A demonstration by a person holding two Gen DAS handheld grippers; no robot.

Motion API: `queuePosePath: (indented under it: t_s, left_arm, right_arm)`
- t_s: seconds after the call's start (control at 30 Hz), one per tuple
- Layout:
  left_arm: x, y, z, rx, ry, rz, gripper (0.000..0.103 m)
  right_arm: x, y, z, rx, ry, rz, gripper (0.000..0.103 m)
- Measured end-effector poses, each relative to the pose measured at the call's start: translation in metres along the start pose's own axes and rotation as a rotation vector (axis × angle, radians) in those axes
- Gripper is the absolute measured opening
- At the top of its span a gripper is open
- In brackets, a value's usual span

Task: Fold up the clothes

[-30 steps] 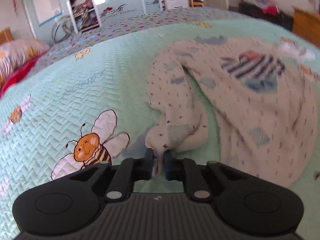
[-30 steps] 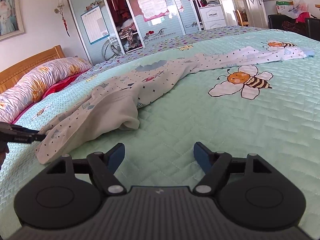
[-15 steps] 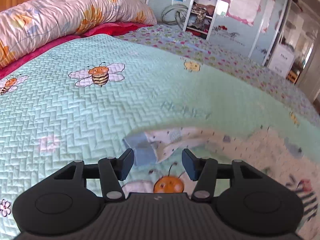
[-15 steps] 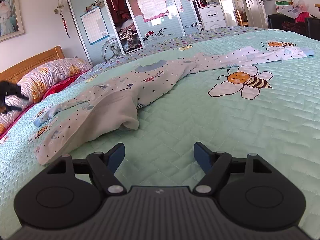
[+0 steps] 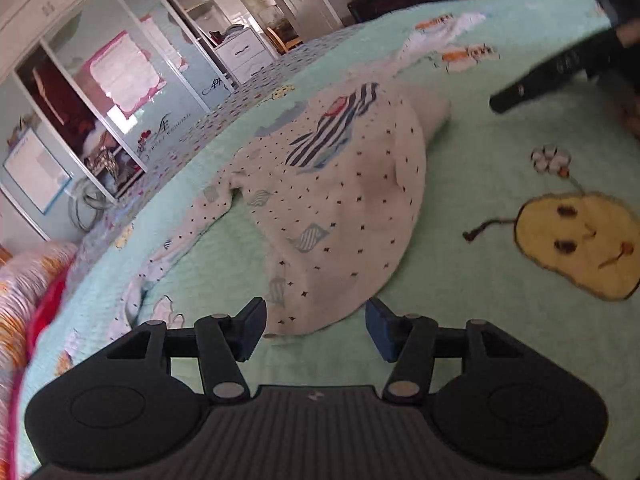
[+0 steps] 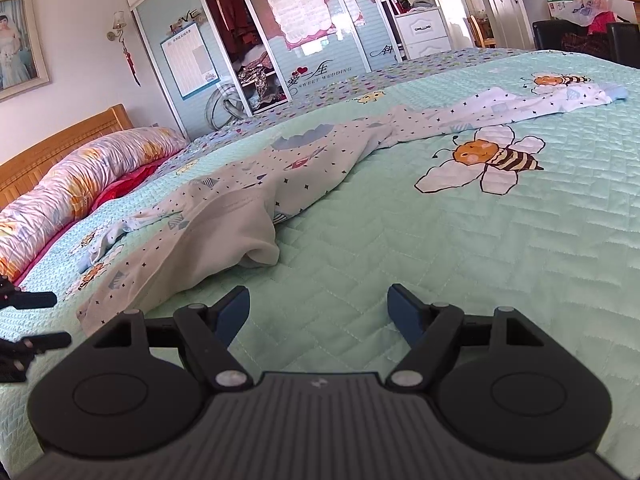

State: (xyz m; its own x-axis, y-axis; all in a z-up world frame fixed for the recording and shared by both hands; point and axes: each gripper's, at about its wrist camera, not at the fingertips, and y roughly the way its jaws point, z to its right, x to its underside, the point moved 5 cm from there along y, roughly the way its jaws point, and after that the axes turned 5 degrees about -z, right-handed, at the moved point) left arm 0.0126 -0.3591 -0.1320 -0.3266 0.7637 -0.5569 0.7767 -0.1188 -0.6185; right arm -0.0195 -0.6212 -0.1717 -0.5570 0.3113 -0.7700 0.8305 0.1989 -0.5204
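**Over the bee quilt, both grippers empty**

Between the fingers of my left gripper (image 5: 316, 326) lies the near hem of the white dotted garment (image 5: 340, 216), though the pads stand clear of the cloth on either side; the jaws have just been opening and grip nothing. My right gripper (image 6: 318, 314) hangs with its blue-padded fingers spread wide over bare quilt, holding nothing.

From the left wrist view the garment spreads away up the bed (image 5: 460, 184), its body rumpled into a low mound with a navy-striped patch near the top, and one sleeve trailing off to the left toward the pillows. From the right wrist view the same garment runs in a long diagonal band, a folded-over fleecy flap nearest me and the other sleeve stretched far to the right, ending in a pale blue cuff (image 6: 616, 92).

Underneath is a mint-green quilted bedspread (image 6: 480, 260) stitched in a herringbone pattern, with an embroidered bee (image 6: 486, 158) just beside that far sleeve and a yellow smiling face (image 5: 580, 240) off to the right in the left wrist view.

Beyond the bed, a flowered pillow (image 6: 80, 184) leans against a wooden headboard (image 6: 60, 140). A wardrobe with sliding mirrored doors (image 6: 248, 40) fills the far wall, a framed portrait (image 6: 18, 44) hangs to its left, and a white drawer unit (image 6: 424, 32) stands further right.
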Motion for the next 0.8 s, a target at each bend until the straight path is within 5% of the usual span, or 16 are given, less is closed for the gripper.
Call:
queuePosePath:
  t_s: [0.07, 0.2, 0.37, 0.8]
  left_arm:
    - [0.004, 0.009, -0.004, -0.049, 0.025, -0.041, 0.058]
    - [0.002, 0.002, 0.004, -0.030, 0.112, -0.013, 0.057]
    - [0.003, 0.004, 0.036, -0.163, 0.342, 0.032, 0.057]
    - [0.003, 0.012, 0.001, -0.224, 0.285, 0.046, 0.057]
  right_arm:
    - [0.000, 0.000, 0.001, -0.003, 0.004, 0.001, 0.076]
    - [-0.001, 0.000, 0.002, -0.007, 0.011, 0.003, 0.076]
    - [-0.001, 0.000, 0.002, -0.010, 0.016, 0.005, 0.076]
    - [-0.001, 0.000, 0.002, -0.016, 0.024, 0.008, 0.076]
